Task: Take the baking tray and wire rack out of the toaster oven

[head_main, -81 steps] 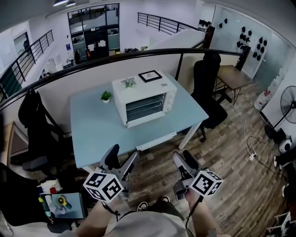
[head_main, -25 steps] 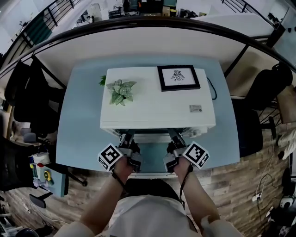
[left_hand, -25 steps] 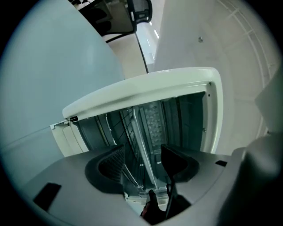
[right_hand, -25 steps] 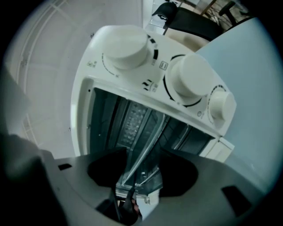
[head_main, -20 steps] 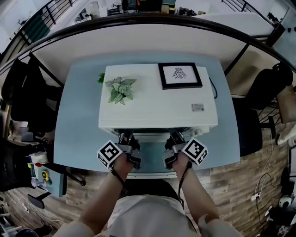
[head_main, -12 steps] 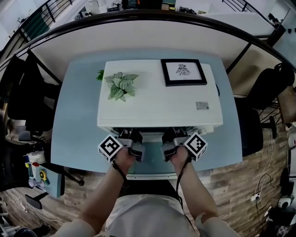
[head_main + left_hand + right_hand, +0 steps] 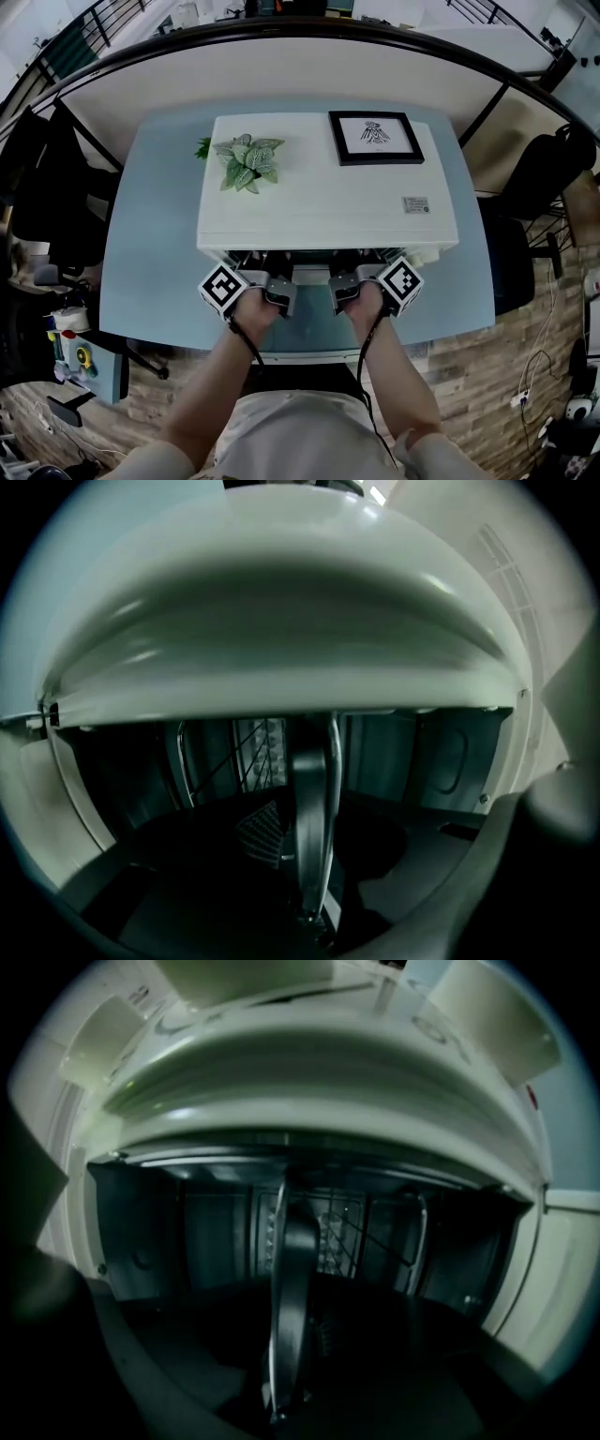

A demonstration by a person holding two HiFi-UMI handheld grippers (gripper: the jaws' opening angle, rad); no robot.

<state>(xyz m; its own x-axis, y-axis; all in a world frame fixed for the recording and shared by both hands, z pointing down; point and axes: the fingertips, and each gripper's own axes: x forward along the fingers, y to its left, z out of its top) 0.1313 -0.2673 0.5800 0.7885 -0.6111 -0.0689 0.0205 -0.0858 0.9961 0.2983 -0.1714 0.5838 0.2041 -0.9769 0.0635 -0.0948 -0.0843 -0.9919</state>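
The white toaster oven (image 7: pixel 323 197) stands on the blue table (image 7: pixel 150 253) with its door (image 7: pixel 309 328) folded down. Both grippers reach level into the opening, rolled onto their sides. My left gripper (image 7: pixel 274 274) and right gripper (image 7: pixel 349 274) have their tips under the oven's top edge. In the left gripper view the dark baking tray (image 7: pixel 311 799) shows as an upright rim between the closing jaws of the left gripper (image 7: pixel 305 855), pads against it. The right gripper (image 7: pixel 291 1354) is closing on the tray's rim (image 7: pixel 291 1288) the same way. Wire rack bars (image 7: pixel 246 757) (image 7: pixel 342 1232) show behind.
A small potted plant (image 7: pixel 246 159) and a framed picture (image 7: pixel 375 137) sit on the oven's top. The oven's dark walls close in on both sides of the jaws. A black chair (image 7: pixel 544 178) stands right of the table, a cluttered stool (image 7: pixel 75 347) at the left.
The person has walked up to the table. Over the last second both grippers pushed further into the oven opening, rolled, and their jaws narrowed around the tray's rim.
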